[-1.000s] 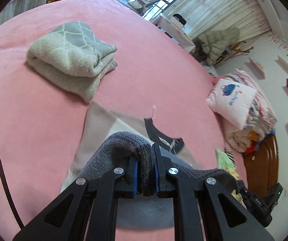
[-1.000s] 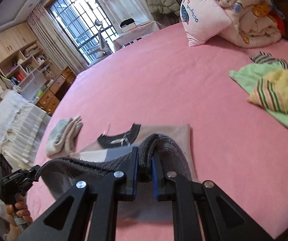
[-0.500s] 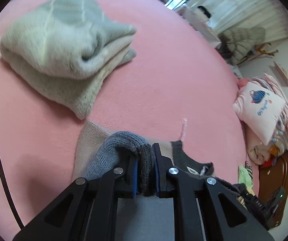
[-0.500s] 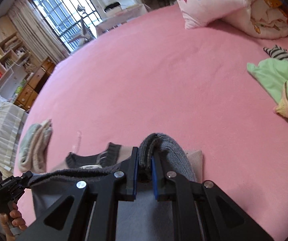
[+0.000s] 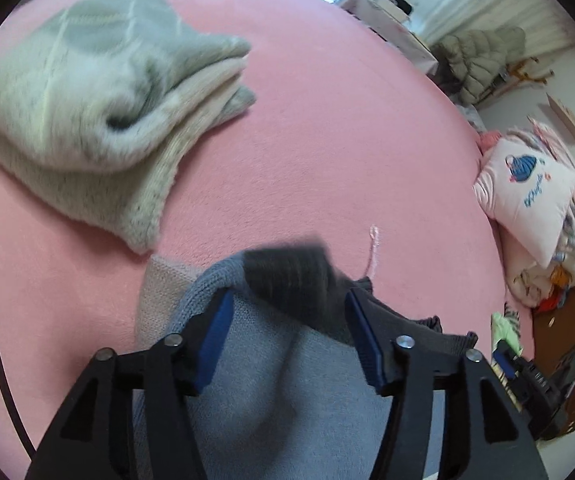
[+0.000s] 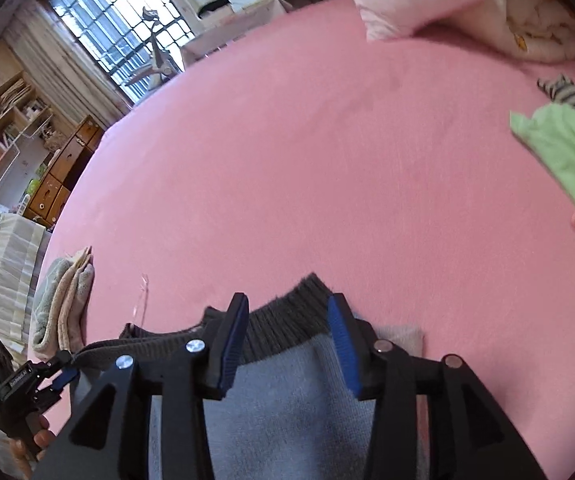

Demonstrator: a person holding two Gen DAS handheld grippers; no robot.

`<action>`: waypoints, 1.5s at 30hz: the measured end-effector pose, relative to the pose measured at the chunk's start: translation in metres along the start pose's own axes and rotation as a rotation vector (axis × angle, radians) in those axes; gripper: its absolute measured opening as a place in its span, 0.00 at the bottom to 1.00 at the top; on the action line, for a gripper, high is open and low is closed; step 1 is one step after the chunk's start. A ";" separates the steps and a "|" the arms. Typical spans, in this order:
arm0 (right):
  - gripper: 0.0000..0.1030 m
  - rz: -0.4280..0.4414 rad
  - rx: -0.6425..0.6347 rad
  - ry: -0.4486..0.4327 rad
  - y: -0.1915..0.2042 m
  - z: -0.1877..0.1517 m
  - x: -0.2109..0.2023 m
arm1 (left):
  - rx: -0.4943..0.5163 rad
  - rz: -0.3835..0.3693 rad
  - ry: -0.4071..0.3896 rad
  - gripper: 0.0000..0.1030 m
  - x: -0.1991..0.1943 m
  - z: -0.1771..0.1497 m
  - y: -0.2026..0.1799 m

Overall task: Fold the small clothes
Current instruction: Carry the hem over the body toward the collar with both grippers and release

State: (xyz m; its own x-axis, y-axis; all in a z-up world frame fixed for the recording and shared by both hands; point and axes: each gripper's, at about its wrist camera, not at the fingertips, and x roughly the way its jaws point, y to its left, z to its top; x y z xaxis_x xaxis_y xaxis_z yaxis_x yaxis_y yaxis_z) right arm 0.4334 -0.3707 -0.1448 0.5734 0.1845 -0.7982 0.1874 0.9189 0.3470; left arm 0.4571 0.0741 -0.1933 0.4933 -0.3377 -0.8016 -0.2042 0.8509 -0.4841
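- Left claw (image 5: pixel 285 316): jaws spread wide, blue pads clear of the cloth on both sides. Nothing gripped.
- Right claw (image 6: pixel 287 334): also wide, pads apart, the ribbed hem lying loose between them. Nothing gripped.
- Grey sweater (image 6: pixel 287 408) lies on the pink bed (image 6: pixel 307 168), directly under both claws. Dark ribbed hem (image 6: pixel 287 326) sits at the far edge of the top layer; a paler layer (image 5: pixel 159 280) shows beneath it at the left corner in the left view, and another pale corner peeks out at the right in the right view.
- Judgement: the near half appears to be laid over the far half, hem close to the collar end, so this fold looks placed and let go. Left view is blurred at the hem, so exact edge alignment cannot be told.
- Done so far: one folded pale-green knit (image 5: pixel 87 92) rests on the bed just beyond the sweater, apart from it.
- Left to do, as a guess: the sweater may need one more fold or a smoothing, then setting with the pile.
- Still unfolded: green and yellow-striped clothes (image 6: pixel 567 148) in a loose heap well apart on the right side of the bed.
- Pillow (image 5: pixel 527 196) and bedding at the bed's far end, not part of the job.
- Overall: roughly mid-task.
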 end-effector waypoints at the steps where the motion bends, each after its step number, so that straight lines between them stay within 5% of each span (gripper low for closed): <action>1: 0.41 -0.004 -0.027 -0.014 0.005 -0.001 -0.007 | 0.018 0.012 -0.018 0.65 -0.006 0.000 -0.004; 10: 0.34 -0.020 -0.298 -0.076 0.070 -0.027 -0.043 | 0.191 0.018 -0.125 0.68 -0.060 -0.017 -0.043; 12: 0.19 -0.017 -0.349 -0.053 0.084 -0.036 -0.036 | 0.235 0.021 -0.102 0.68 -0.053 -0.027 -0.056; 20: 0.12 -0.028 -0.456 0.127 0.128 -0.081 0.052 | 0.320 0.093 -0.009 0.66 0.018 -0.058 -0.071; 27: 0.00 -0.134 -0.386 0.135 0.083 -0.063 0.076 | 0.309 0.161 0.015 0.55 0.049 -0.045 -0.042; 33: 0.00 -0.252 -0.208 0.121 -0.007 -0.020 0.070 | 0.272 0.152 0.021 0.46 0.047 -0.028 -0.023; 38: 0.00 -0.226 -0.138 0.078 -0.028 -0.017 0.039 | 0.266 0.161 0.012 0.44 0.037 -0.024 -0.022; 42: 0.02 -0.109 -0.201 0.026 0.002 -0.040 -0.008 | 0.311 0.134 -0.016 0.44 -0.002 -0.045 -0.033; 45: 0.02 -0.019 -0.278 -0.017 0.040 -0.071 -0.042 | 0.338 0.100 -0.040 0.55 -0.036 -0.075 -0.037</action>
State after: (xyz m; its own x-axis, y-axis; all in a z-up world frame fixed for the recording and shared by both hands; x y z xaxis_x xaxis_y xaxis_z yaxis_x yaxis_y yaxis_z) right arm 0.3606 -0.3174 -0.1324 0.5854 0.1625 -0.7943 -0.0261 0.9830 0.1818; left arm 0.3837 0.0242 -0.1726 0.5190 -0.2355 -0.8217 0.0351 0.9664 -0.2548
